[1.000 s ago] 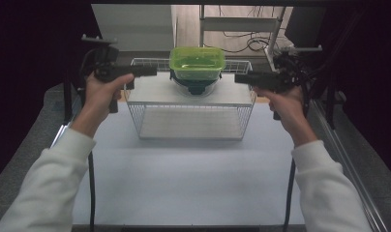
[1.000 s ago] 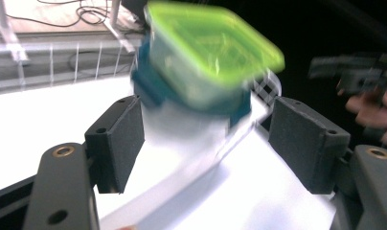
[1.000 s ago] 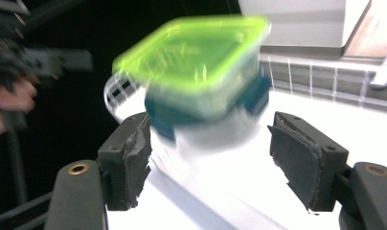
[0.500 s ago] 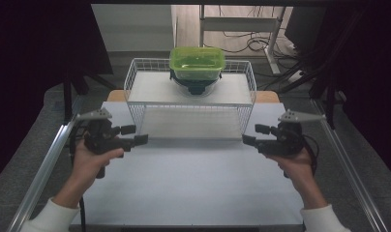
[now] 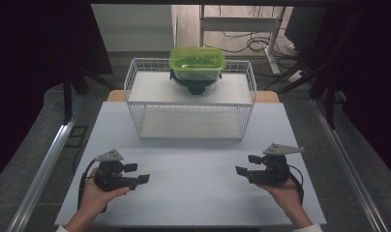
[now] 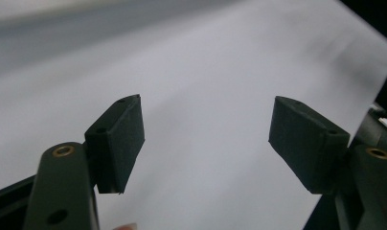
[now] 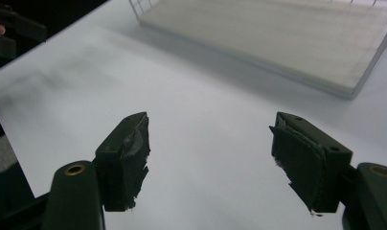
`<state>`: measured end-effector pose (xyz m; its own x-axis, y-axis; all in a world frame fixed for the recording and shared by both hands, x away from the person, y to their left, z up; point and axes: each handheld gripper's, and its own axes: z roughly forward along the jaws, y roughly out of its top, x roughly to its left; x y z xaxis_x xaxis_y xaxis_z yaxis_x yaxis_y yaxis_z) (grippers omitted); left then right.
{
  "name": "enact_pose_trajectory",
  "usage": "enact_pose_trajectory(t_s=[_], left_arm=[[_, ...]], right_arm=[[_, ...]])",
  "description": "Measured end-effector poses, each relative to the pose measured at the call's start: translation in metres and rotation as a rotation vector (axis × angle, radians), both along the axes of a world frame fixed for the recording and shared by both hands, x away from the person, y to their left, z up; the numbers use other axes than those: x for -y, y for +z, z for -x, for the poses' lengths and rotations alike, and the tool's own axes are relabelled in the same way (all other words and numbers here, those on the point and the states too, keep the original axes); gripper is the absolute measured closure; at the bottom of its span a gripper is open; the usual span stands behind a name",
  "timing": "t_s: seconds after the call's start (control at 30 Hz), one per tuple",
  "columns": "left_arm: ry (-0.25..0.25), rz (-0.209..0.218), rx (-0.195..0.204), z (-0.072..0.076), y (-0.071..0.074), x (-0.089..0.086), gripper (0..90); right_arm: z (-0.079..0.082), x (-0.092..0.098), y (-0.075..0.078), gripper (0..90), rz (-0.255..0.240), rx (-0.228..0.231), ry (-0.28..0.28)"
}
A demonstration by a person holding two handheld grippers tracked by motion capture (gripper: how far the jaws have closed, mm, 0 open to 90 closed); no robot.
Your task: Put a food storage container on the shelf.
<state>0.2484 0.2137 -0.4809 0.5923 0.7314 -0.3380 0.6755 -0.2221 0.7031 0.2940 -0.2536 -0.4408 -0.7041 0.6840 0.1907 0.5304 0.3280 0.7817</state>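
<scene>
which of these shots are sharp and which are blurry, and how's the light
High view: sharp on the white table and wire basket, dark all round the edges. Left gripper view: the left hand-held gripper is crisp, the table behind it smeared. Right gripper view: the right hand-held gripper is crisp, the basket's base soft, and a faint grey shadow lies on the table.

The table (image 5: 193,193) has a smooth, matt white top that looks like laminate, and on it the rack (image 5: 135,104) is thin white-coated wire. The green box (image 5: 197,63) on the rack is glossy, see-through plastic. Both the left gripper (image 5: 138,173) and the right gripper (image 5: 245,164) are matt black plastic, the right one's pads (image 7: 304,160) rough and frayed at the edges.
</scene>
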Motion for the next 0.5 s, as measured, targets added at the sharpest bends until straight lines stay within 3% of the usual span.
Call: enact_pose_trajectory(t_s=[0.07,0.27,0.5], left_arm=[[0.008,-0.014,-0.001,-0.001,-0.003,0.001,28.0],[0.024,-0.01,0.031,0.0,0.0,-0.002,28.0],[0.024,-0.039,0.022,-0.002,-0.007,-0.002,27.7]], right_arm=[[0.001,-0.001,-0.007,28.8,0.03,0.004,0.011],[0.001,-0.002,-0.012,28.6,0.028,0.003,0.015],[0.001,-0.003,-0.021,27.3,0.045,-0.017,0.013]])
